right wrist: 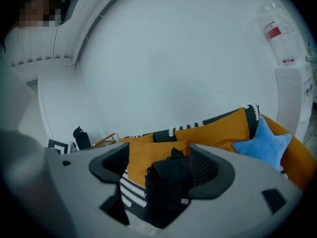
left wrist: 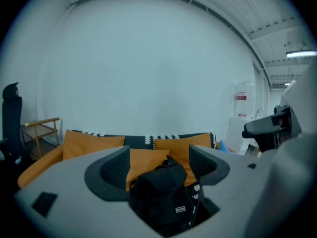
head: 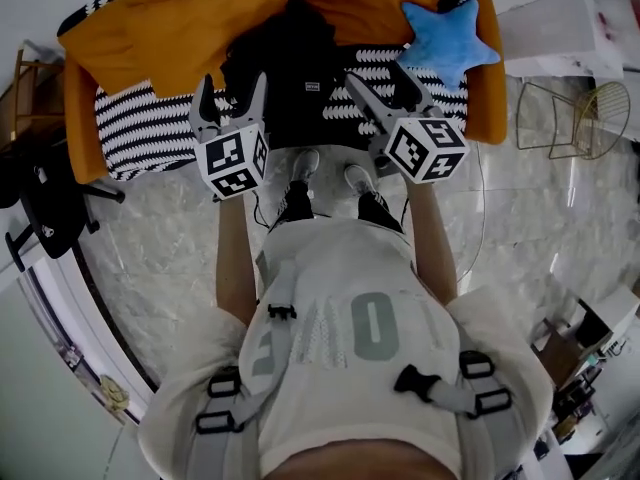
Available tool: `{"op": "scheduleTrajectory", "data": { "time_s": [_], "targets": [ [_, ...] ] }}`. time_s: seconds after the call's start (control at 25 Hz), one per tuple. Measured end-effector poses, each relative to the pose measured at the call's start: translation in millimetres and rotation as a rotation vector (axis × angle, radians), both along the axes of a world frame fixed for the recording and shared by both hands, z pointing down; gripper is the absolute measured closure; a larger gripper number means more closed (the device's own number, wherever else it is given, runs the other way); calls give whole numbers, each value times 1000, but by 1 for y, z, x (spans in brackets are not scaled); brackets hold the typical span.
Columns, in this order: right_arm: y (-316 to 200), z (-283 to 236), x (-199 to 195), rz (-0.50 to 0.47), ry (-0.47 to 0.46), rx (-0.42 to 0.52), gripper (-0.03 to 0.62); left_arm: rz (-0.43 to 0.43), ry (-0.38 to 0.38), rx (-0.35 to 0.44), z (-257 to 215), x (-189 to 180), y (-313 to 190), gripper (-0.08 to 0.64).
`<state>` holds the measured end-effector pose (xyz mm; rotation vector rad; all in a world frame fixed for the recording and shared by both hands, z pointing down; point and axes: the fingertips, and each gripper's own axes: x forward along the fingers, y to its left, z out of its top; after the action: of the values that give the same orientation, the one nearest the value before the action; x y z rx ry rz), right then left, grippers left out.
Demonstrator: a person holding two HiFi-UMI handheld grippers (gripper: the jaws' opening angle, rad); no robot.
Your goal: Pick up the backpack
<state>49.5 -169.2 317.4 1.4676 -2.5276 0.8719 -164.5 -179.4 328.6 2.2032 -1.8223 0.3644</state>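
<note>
Your backpack [head: 300,78] is sitting upright on the sofa [head: 130,128] seat, black, right in front of the orange cushions [head: 200,18] and pretty much dead centre ahead of you. Your left gripper [head: 233,88] and right gripper [head: 372,80] hang near it, one on each side, jaws wide apart and holding nothing. In both gripper views the bag lines up in the gap, but the pads aren't on it. The blue star pillow [head: 447,38] is off to its right.

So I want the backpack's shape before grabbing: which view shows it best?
The right gripper view: the backpack stands upright before orange cushions, top loop and label clear. The left gripper view shows it nearer but darker; the head view, a dark shape from above.
</note>
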Motion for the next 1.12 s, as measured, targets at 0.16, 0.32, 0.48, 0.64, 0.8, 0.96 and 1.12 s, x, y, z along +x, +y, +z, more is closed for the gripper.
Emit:
{"op": "scheduleTrajectory", "data": {
  "time_s": [0.16,0.32,0.48,0.64,0.8,0.96,1.12],
  "targets": [
    [-31,47,-7,-26,17,-69,224,-22,3,-87,64,-17,-23,204],
    [-53,104,-19,-55,42,-128,224,-34,-13,-185,141,-35,-40,199],
    [-69,176,-28,-64,37,-195,224,-38,-37,-280,224,-49,-51,199],
    [-82,268,-29,-68,56,-268,224,-1,-9,-357,312,-50,-62,139],
    [-85,344,-20,-71,69,-357,224,-24,1,-439,377,-52,-61,123],
    [-87,404,-11,-63,71,-428,224,-86,13,-536,434,-60,-47,120],
    [-81,433,-11,-92,102,-480,224,-117,52,-620,463,-66,-31,120]
  ]
}}
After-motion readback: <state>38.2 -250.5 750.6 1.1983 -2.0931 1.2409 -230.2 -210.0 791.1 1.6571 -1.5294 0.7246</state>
